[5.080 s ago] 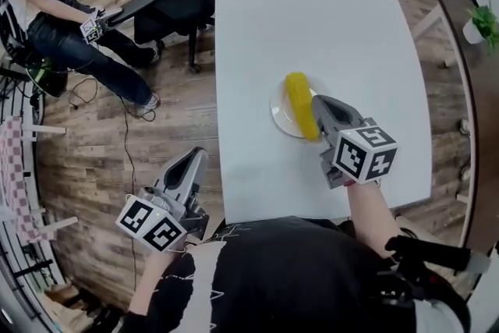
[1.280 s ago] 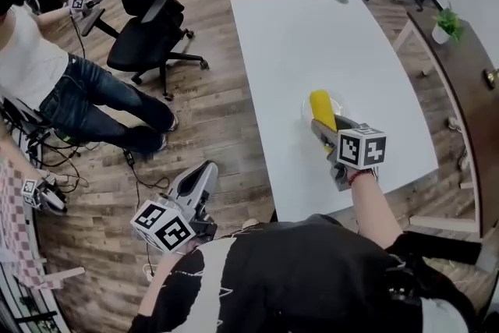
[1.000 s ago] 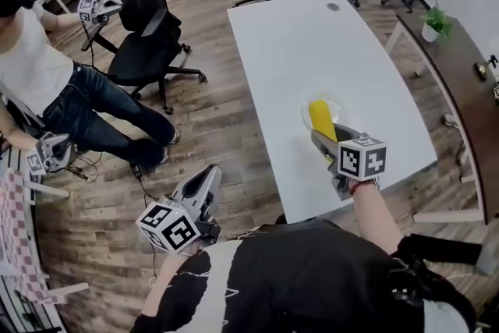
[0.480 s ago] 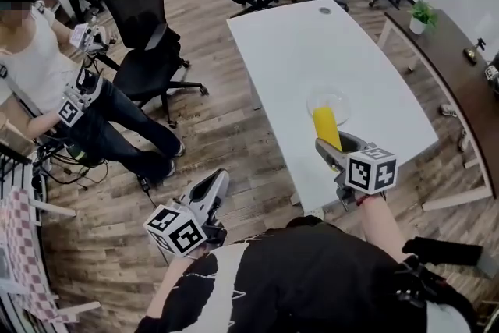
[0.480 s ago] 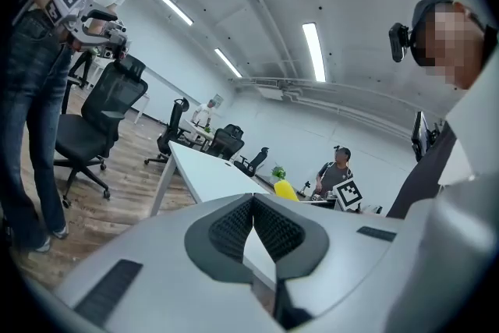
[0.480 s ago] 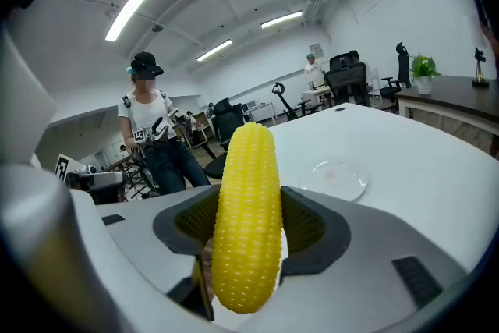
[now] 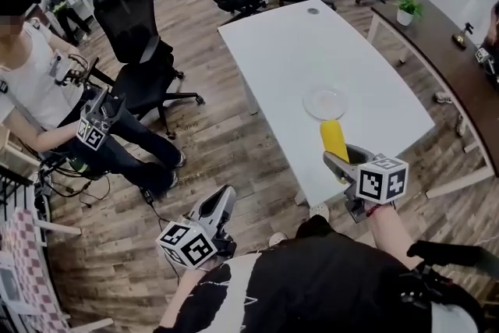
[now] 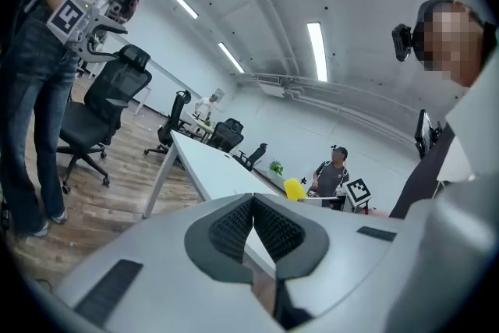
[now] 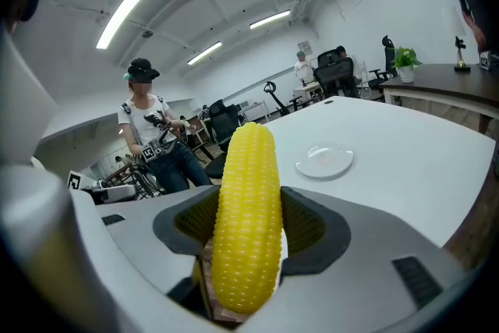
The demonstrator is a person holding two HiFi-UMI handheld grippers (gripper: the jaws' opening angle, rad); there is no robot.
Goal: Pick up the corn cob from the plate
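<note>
My right gripper point(image 7: 341, 154) is shut on the yellow corn cob point(image 7: 334, 138), which it holds by its near end. The cob hangs in the air over the table's near edge, clear of the small white plate point(image 7: 325, 102), which lies bare on the white table point(image 7: 308, 43). In the right gripper view the corn cob point(image 9: 248, 207) stands between both pads, with the plate point(image 9: 324, 161) beyond it. My left gripper point(image 7: 224, 197) is shut with nothing in it, out over the wooden floor left of the table. From the left gripper point(image 8: 253, 201) view the corn cob point(image 8: 295, 188) shows far off.
Black office chairs point(image 7: 129, 19) stand on the wooden floor left of and behind the table. A person point(image 7: 47, 101) with marker grippers sits at the far left. A dark counter point(image 7: 437, 43) with a potted plant point(image 7: 406, 5) runs along the right.
My right gripper has lifted the corn cob off the plate and drawn it back toward me, leaving the plate bare. The left gripper has shifted a little over the floor.
</note>
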